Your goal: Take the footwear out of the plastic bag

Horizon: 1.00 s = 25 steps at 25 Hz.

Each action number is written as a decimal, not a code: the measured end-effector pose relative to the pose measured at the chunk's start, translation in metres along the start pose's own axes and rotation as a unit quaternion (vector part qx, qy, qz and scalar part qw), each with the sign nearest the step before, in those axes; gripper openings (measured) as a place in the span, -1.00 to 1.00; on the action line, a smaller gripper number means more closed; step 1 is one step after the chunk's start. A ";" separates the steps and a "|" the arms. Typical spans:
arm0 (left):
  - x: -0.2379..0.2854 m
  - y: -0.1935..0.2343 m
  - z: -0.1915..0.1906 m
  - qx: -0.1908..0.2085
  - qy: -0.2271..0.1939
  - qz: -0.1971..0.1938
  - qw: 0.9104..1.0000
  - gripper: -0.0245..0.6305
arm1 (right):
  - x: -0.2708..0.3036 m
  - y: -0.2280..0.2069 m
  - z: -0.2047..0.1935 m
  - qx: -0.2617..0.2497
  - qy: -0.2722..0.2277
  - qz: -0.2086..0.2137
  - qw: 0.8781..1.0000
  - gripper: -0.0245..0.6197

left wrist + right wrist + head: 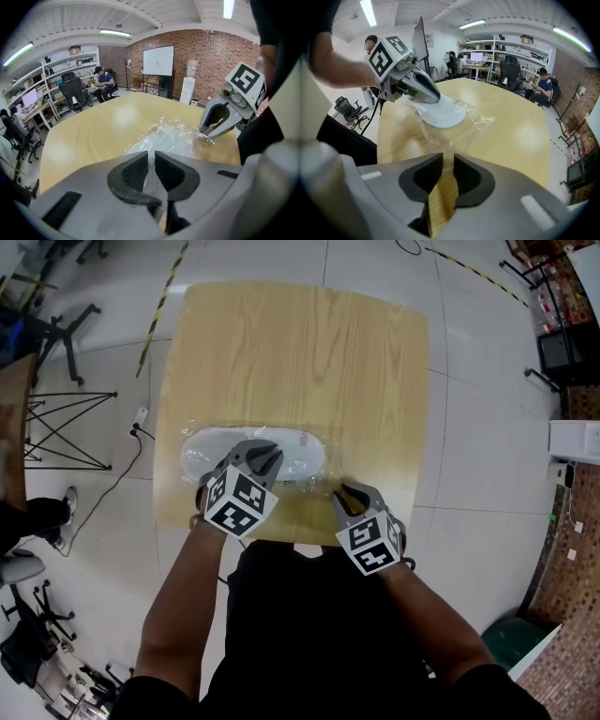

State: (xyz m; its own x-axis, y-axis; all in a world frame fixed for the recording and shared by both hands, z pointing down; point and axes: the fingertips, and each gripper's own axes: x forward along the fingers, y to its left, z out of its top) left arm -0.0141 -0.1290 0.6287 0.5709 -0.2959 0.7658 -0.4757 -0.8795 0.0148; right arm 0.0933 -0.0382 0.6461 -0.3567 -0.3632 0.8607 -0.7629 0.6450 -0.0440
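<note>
Left claw (151, 164) pinches a fold of the clear bag (178, 136) between its pads. White shoe (211, 451) lies inside the bag, on the table (300, 343) toward the near edge. Right claw (449, 168) sits at the bag's right end, its jaws slightly spread, with wood showing between them.

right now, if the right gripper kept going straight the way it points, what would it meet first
Likely the table, or the loose clear edge of the plastic bag on it; depth is unclear. The right gripper points steeply down, with wood between its open jaws. The shoe lies farther on.
</note>
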 end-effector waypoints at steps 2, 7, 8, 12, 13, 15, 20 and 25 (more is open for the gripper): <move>0.000 0.000 0.001 -0.001 -0.001 -0.002 1.000 -0.77 | 0.000 0.002 0.001 -0.013 0.000 0.000 1.000 -0.74; 0.000 0.000 0.002 -0.003 -0.002 -0.003 1.000 -0.77 | 0.001 0.006 0.000 -0.047 -0.010 0.003 0.999 -0.92; 0.000 0.000 0.002 -0.002 -0.002 -0.002 1.000 -0.77 | 0.001 0.005 0.000 -0.042 -0.010 0.008 0.999 -0.92; -0.001 0.000 0.002 -0.004 -0.001 -0.002 1.000 -0.77 | 0.001 0.003 0.000 -0.033 -0.014 0.026 0.999 -0.92; -0.001 0.000 0.002 -0.006 -0.001 -0.003 1.000 -0.78 | 0.001 0.003 0.001 -0.026 -0.018 0.032 0.999 -0.92; -0.001 0.000 0.003 -0.010 -0.003 -0.005 1.000 -0.78 | -0.003 0.001 0.003 -0.007 -0.033 0.046 0.998 -0.91; -0.010 -0.002 0.006 -0.015 -0.023 0.004 1.000 -0.81 | -0.026 -0.005 0.028 0.057 -0.096 0.077 0.991 -0.59; -0.018 -0.003 0.012 -0.005 -0.032 0.005 0.999 -0.83 | -0.017 -0.030 0.055 0.130 -0.109 0.084 0.982 -0.60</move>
State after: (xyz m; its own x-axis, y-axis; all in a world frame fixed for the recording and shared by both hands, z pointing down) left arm -0.0147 -0.1252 0.6076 0.6072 -0.3285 0.7235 -0.4881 -0.8727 0.0134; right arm 0.0919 -0.0884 0.6050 -0.5738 -0.4201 0.7030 -0.7858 0.5242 -0.3282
